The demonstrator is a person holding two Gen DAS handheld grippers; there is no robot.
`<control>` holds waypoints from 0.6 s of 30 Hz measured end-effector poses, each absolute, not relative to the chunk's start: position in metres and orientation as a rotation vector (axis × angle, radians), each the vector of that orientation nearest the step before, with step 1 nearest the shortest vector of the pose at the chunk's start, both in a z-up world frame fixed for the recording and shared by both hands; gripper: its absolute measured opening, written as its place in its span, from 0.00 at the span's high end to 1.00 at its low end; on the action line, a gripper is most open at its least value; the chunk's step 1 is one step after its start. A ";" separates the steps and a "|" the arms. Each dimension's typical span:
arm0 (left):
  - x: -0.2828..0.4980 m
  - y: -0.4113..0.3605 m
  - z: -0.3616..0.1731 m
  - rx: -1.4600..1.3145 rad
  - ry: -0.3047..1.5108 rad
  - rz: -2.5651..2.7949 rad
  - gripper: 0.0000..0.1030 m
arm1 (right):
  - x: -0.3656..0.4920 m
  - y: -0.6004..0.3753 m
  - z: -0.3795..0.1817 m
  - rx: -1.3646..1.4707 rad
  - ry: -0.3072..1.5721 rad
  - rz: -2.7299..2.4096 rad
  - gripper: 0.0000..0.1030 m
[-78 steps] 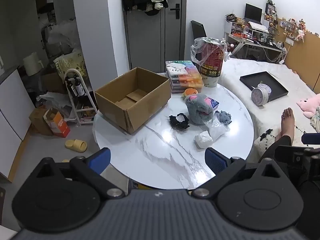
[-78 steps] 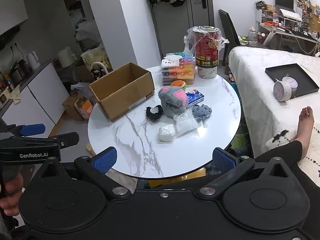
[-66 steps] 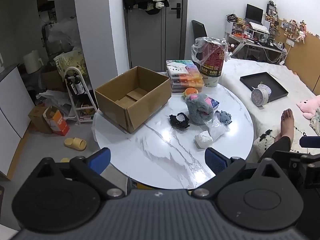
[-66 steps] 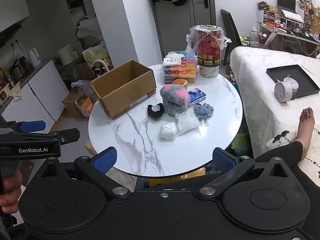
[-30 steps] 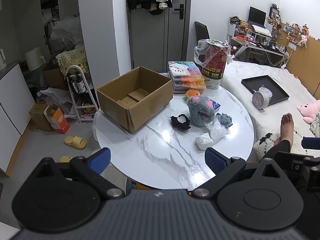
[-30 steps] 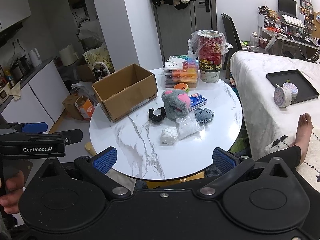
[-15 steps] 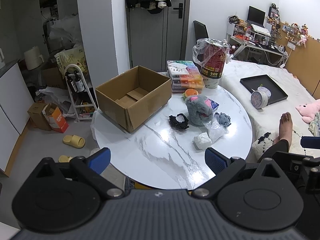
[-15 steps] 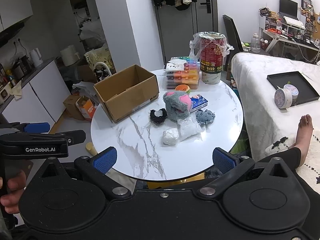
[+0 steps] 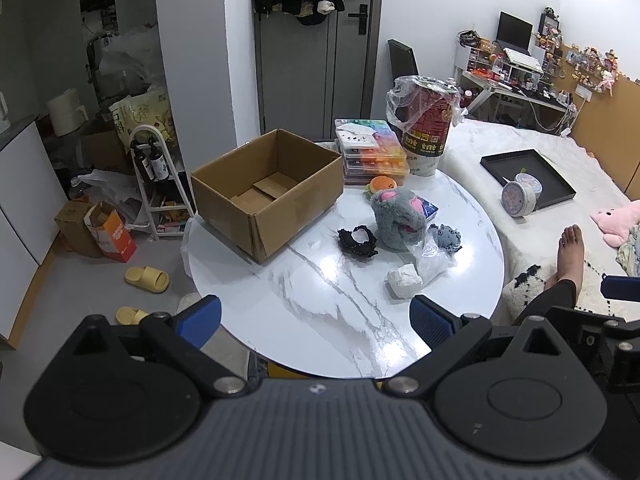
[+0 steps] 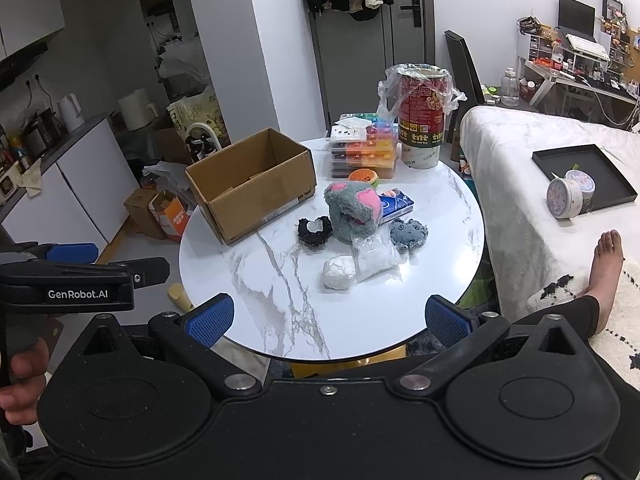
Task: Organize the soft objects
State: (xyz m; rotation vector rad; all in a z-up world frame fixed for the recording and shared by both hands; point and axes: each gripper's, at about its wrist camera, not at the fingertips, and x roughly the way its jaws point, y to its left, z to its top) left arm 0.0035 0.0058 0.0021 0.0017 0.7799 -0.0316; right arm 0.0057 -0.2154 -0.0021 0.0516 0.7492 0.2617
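Note:
On the round marble table [image 9: 320, 312] [image 10: 260, 280] lie soft things: a grey and pink plush [image 9: 394, 216] [image 10: 354, 208], a black frilly piece [image 9: 357, 241] [image 10: 315, 231], a small grey plush [image 9: 447, 236] [image 10: 409, 233], a white lump [image 9: 403, 280] [image 10: 338, 272], a clear bag [image 9: 432, 258] [image 10: 376, 260] and an orange plush [image 9: 382, 184] [image 10: 363, 177]. An open cardboard box [image 9: 266, 188] [image 10: 250, 182] stands left of them. My left gripper [image 9: 314, 320] and right gripper [image 10: 326, 318] both hang open before the table's near edge, holding nothing.
At the table's back stand stacked colourful cases [image 9: 374, 152] [image 10: 364, 148] and a bag-wrapped red tub [image 9: 426, 128] [image 10: 420, 120]. A blue packet [image 10: 394, 202] lies behind the grey plush. A bed with a black tray [image 9: 528, 178] [image 10: 584, 176] is right; a person's foot [image 9: 568, 252] [image 10: 606, 260] rests there.
Both cameras have drifted slightly, so the table sits a little differently in view. Nothing on the table has moved, and both grippers stay open.

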 end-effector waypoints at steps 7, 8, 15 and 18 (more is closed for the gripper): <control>0.004 0.008 -0.001 0.000 0.782 -0.040 0.03 | 0.008 -0.216 -0.004 0.053 0.753 0.258 0.00; 0.004 0.008 -0.002 -0.005 0.784 -0.045 0.03 | 0.009 -0.216 -0.004 0.051 0.753 0.256 0.00; 0.005 0.006 -0.004 0.010 0.762 -0.053 0.03 | 0.019 -0.220 -0.007 0.067 0.772 0.251 0.00; 0.008 0.006 -0.006 0.000 0.758 -0.052 0.03 | 0.026 -0.220 -0.009 0.064 0.780 0.250 0.00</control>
